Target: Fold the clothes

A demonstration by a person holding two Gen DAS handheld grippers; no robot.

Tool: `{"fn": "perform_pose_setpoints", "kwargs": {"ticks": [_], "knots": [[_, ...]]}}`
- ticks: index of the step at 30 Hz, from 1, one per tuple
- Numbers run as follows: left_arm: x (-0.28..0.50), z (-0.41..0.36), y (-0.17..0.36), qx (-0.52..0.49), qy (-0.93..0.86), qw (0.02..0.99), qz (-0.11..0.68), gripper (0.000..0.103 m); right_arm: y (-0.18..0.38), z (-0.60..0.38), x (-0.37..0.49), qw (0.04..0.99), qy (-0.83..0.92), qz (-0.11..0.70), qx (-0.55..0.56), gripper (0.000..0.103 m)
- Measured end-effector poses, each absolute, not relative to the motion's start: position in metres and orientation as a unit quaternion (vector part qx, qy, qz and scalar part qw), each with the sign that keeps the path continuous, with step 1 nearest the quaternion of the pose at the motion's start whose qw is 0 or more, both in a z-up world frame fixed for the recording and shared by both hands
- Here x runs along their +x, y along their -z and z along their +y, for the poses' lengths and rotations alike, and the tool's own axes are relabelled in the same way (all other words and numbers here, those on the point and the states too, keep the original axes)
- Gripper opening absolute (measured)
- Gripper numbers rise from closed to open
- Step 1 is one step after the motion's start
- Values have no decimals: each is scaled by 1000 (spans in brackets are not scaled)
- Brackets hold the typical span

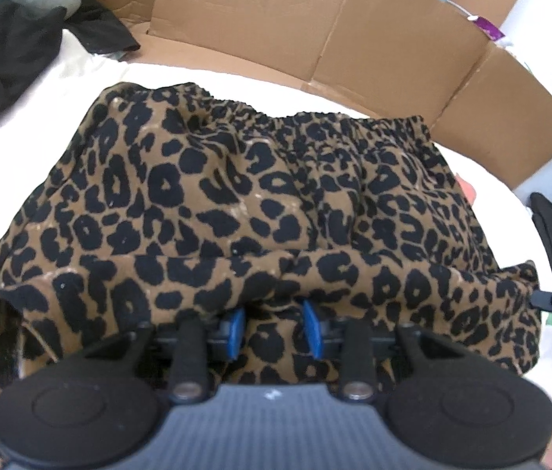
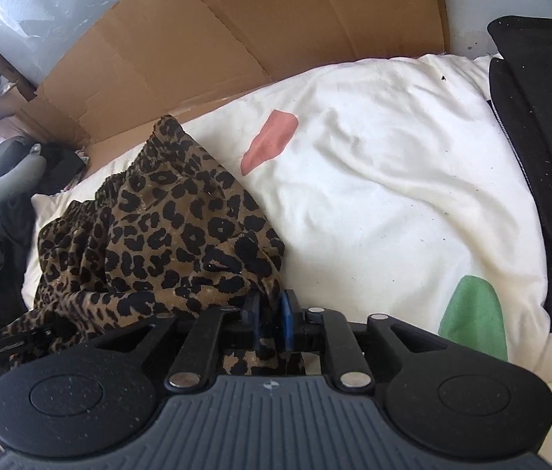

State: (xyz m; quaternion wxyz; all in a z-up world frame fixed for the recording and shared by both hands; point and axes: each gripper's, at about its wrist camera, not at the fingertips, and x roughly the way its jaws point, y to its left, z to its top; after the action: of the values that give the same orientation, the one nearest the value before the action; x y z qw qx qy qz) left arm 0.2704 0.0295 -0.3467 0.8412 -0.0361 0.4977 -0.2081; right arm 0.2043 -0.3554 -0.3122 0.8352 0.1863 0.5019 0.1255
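Both grippers tilt steeply downward. The left gripper [image 1: 274, 323] holds its blue pads apart, with a fold of leopard-print fabric [image 1: 236, 196] bunched between them. The right gripper [image 2: 270, 319] shows only a narrow gap, the same fabric's edge inside it.

White bedcover [image 2: 393, 180] with pink and green patches, leopard-print garment [image 1: 236, 196], black clothes [image 1: 5, 62]

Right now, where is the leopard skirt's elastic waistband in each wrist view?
Left wrist: waistband runs across the upper middle, at the leopard skirt's far edge.
Right wrist: waistband sits left of centre, rising to a corner near the top.
Shared landmark: cardboard standing behind the white bedding.
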Motion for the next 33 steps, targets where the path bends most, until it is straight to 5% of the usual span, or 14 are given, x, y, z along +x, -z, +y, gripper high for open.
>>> {"fn": "perform_pose_setpoints", "kwargs": {"ticks": [6, 8, 10, 33], "knots": [[282, 21, 354, -28, 207, 838, 504, 36, 302, -366, 188, 830, -134, 505, 193, 21], [285, 20, 355, -25, 209, 837, 506, 36, 299, -371, 180, 829, -134, 505, 202, 40], [286, 20, 356, -24, 211, 835, 508, 36, 296, -376, 171, 828, -134, 501, 212, 45], [224, 53, 305, -42, 233, 827, 509, 35, 338, -368, 163, 820, -146, 528, 168, 45]]}}
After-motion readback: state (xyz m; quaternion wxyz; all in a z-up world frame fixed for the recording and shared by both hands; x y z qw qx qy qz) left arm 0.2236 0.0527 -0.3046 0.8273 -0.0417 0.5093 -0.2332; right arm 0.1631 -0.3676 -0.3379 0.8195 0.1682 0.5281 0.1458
